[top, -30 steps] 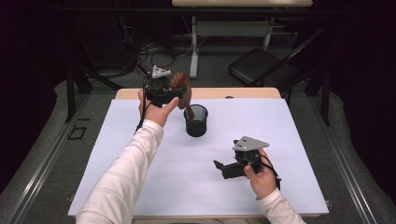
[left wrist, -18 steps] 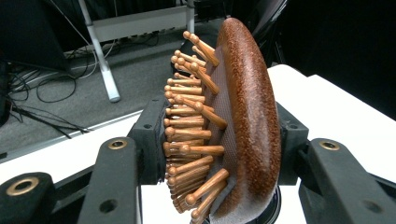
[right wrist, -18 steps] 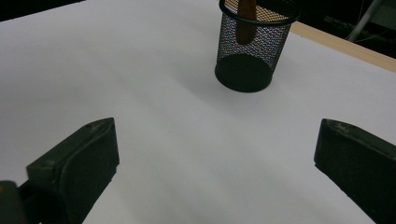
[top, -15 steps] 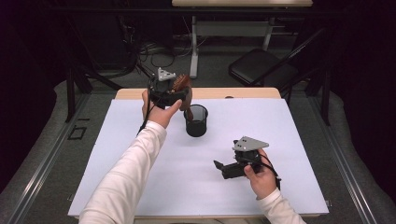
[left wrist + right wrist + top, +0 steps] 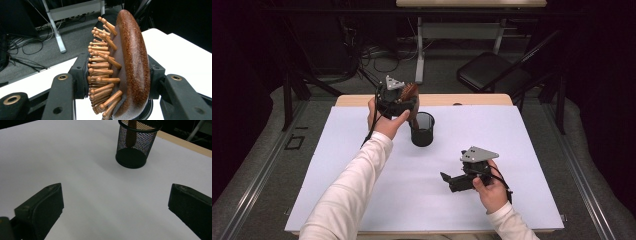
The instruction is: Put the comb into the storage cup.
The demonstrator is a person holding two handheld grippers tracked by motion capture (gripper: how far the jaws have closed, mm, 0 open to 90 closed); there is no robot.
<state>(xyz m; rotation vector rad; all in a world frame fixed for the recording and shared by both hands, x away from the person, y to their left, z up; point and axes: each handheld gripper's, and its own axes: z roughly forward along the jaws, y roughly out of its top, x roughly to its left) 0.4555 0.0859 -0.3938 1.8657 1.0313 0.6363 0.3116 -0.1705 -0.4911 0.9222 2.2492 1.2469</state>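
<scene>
Here the white table carries little; its broad bare surface leaves both hands room to work, and the tan far edge shows beyond the white sheet. The left gripper is raised over the far side of the table, its 2 jaws closed on the head of a wooden hairbrush, one against the peg side and one against the rounded brown back; gripping the head seems meant to leave the handle free to hang down, so that it can go into the black mesh cup that stands upright just beside that hand. In the right gripper view a brown stick, likely the handle, already dips inside the cup's rim. The right gripper rests low near the front right, well apart from the cup, jaws spread wide and empty, probably waiting. The brush's handle is cut off in the left gripper view; whether it touches the cup's floor I cannot tell; the cup's far wall is hidden behind the hand in the high view.
</scene>
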